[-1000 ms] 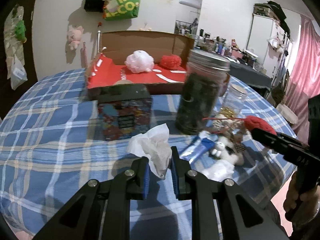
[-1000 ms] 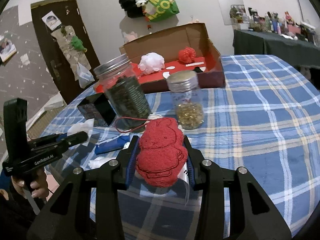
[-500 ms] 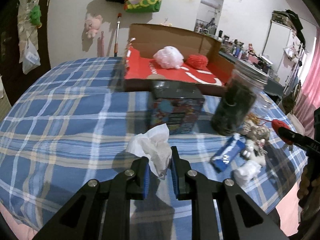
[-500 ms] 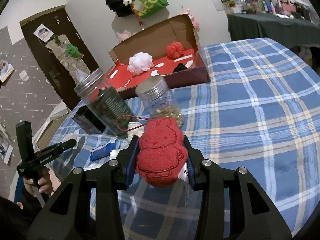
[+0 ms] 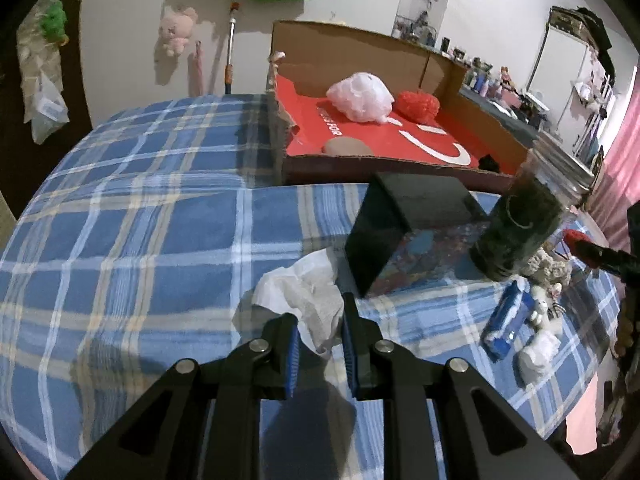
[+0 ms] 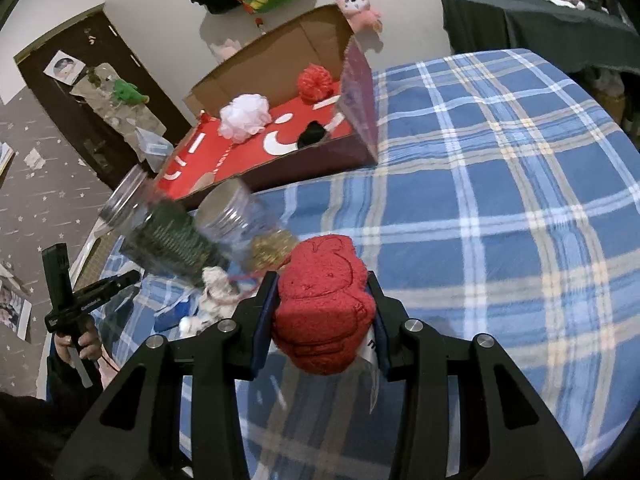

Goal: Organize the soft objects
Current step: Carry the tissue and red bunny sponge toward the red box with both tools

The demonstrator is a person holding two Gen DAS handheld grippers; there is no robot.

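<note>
Our left tongs (image 5: 318,354) pinch the crumpled white tissue (image 5: 304,294) above the desk; our right tongs (image 6: 320,320) squeeze the red plush bear (image 6: 324,304) (both light, squashy, gripped mid-body).

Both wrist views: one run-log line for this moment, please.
left gripper: shut on crumpled white tissue | right gripper: shut on red plush toy | cardboard box: open

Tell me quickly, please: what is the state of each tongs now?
Left tongs: closed on the crumpled white tissue.
Right tongs: closed on the red plush toy.
</note>
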